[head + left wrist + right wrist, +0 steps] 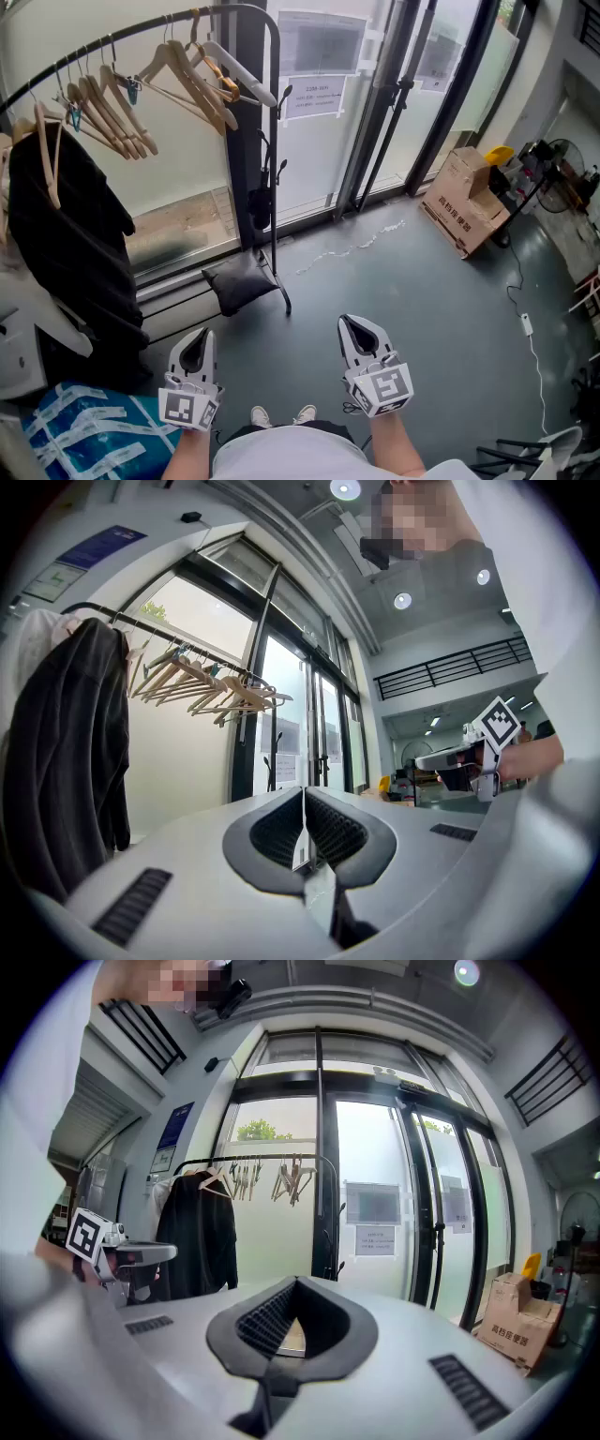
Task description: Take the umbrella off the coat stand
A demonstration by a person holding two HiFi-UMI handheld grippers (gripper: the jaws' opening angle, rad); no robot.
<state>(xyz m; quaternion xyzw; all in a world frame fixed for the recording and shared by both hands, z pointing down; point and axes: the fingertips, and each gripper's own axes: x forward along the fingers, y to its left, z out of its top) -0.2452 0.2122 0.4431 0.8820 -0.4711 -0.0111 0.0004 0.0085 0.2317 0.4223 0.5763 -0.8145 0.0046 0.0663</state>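
Note:
A black folded umbrella [259, 204] hangs on the right upright of the black coat stand [274, 141], a little above the floor. It shows small and dark in the left gripper view [268, 764] and in the right gripper view [328, 1238]. My left gripper [197, 337] and right gripper [355, 324] sit low in the head view, well short of the stand, both pointing towards it. The left gripper [303, 795] has its jaws pressed together with nothing between them. The right gripper [296, 1282] is shut and empty too.
Several wooden hangers [178, 80] and a black coat [70, 225] hang on the rail. A dark cushion [240, 280] lies at the stand's foot. A cardboard box [465, 200] leans by the glass doors [394, 103]. Cables [527, 328] trail at right; blue-white bags [84, 436] lie at left.

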